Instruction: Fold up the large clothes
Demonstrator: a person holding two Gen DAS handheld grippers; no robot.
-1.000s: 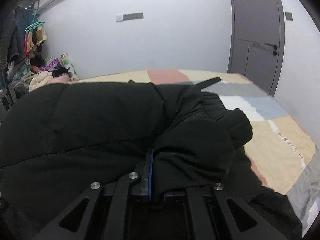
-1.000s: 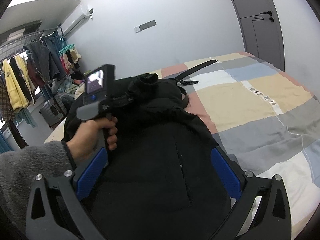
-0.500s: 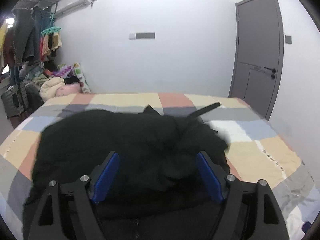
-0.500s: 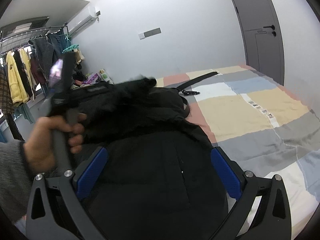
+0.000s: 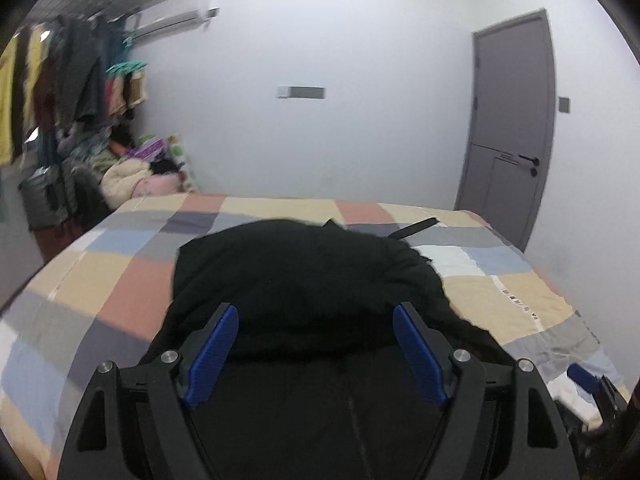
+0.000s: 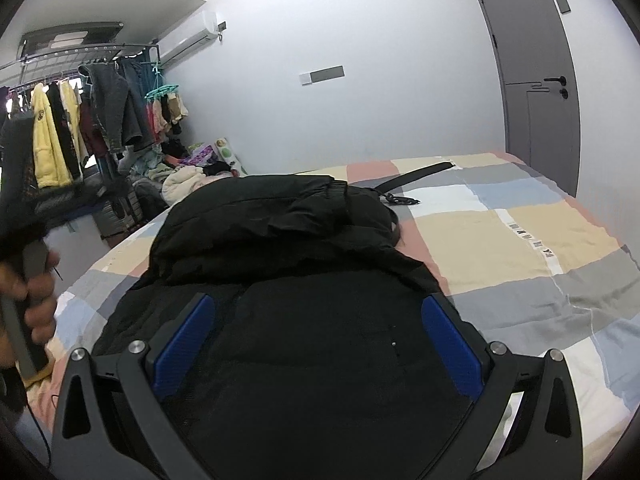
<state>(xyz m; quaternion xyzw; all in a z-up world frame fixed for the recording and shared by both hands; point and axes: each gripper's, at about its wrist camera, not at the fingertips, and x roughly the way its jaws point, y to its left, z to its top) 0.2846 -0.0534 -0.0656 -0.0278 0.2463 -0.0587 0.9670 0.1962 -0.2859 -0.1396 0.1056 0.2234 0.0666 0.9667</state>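
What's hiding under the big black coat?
The black coat lies on the checked bed cover. A black strap pokes out by its far end. Whatever else lies beneath is covered, so I cannot tell.

Bulky black jacket [image 6: 304, 264], partly folded, flat on the bed [image 6: 520, 240]

White walls [image 6: 380, 20]; grey door [image 6: 532, 80] at right, shut. Air conditioner [image 6: 192, 38] high on the wall. Clothes rail [image 6: 72, 120] at left, hung full, heaped laundry [image 6: 180, 176] below. Bed [image 6: 520, 232] under patchwork cover. Even, cool light.
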